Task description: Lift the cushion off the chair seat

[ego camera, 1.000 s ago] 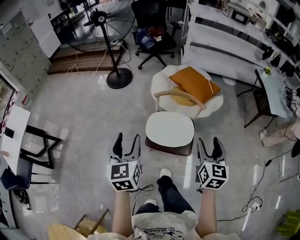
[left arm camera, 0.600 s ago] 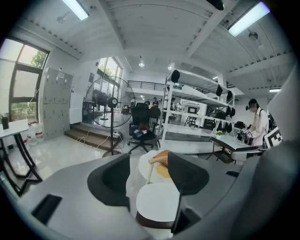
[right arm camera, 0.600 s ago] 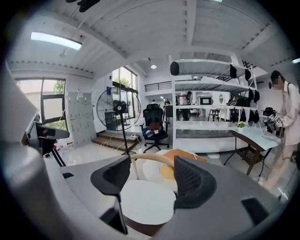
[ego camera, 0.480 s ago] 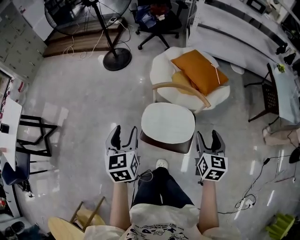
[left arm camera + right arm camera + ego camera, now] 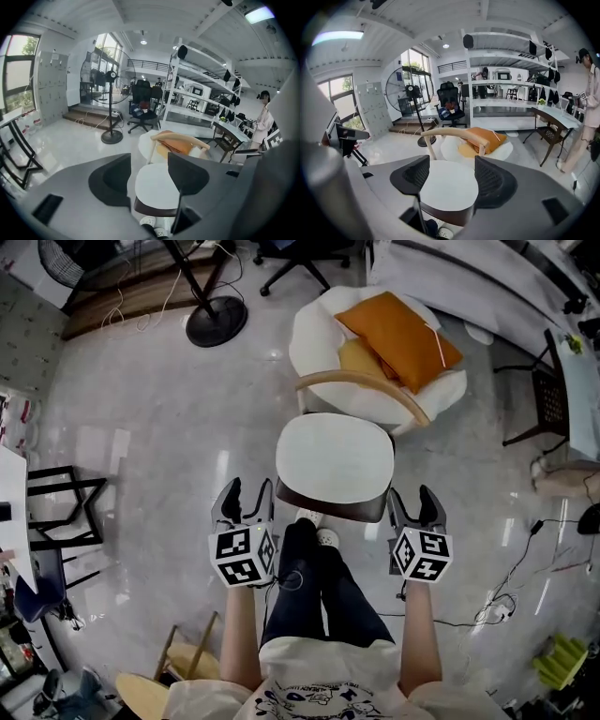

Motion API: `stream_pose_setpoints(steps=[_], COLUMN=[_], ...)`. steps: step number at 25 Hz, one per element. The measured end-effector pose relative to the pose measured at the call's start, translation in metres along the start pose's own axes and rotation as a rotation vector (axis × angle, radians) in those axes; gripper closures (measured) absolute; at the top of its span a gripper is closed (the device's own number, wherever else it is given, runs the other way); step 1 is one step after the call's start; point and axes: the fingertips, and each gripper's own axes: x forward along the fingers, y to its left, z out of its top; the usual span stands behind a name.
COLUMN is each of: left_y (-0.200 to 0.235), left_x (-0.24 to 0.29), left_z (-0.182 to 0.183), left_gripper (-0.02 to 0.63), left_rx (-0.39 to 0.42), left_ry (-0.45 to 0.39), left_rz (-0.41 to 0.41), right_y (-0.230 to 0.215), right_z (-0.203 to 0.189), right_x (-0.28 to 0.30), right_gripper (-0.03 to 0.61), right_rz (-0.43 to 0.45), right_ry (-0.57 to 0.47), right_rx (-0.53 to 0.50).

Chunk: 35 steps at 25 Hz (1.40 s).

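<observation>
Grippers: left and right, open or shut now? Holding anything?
Left gripper: open, empty, not touching the cushion.
Right gripper: open, empty, also clear of the cushion.

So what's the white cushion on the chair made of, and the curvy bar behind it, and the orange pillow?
The white cushion looks like padded matte fabric or faux leather: smooth, rounded edges, no shine. The curved back rail looks like pale bent wood, tan and evenly coloured. The orange pillow looks like soft cloth, matte and slightly sagging.
</observation>
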Motion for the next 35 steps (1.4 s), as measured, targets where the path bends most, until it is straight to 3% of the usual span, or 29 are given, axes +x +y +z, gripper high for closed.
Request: stream_pose_setpoints(steps=[9,18,24,35], left_y=[0.028,0.043,0.044,0.049], left_x=[0.100,0.195,0.250,0.343], left_z=[-0.035,-0.100,-0.149,-0.207], left_gripper=[0.357,0.357,0.357,0.339], left_rx=[-0.010,-0.013,-0.017,-0.025], left_ry=[0.138,0.317,0.387,0.479], left_rz=[-0.060,-0.105,-0.112,-0.136], right_y=[-0.007,-0.031,-0.055,-0.092], right_z=[-0.044,-0.104,-0.155,-0.203], right_x=[0.085,0.166,0.213,0.297], right_gripper=[0.262,0.262,0.262,0.262], right_rz=[-0.042,-0.066,-0.067,-0.074], right_ry=[0.102,0.230,0.315,0.370], right_rx=[0.039,0.064,0.066,0.058])
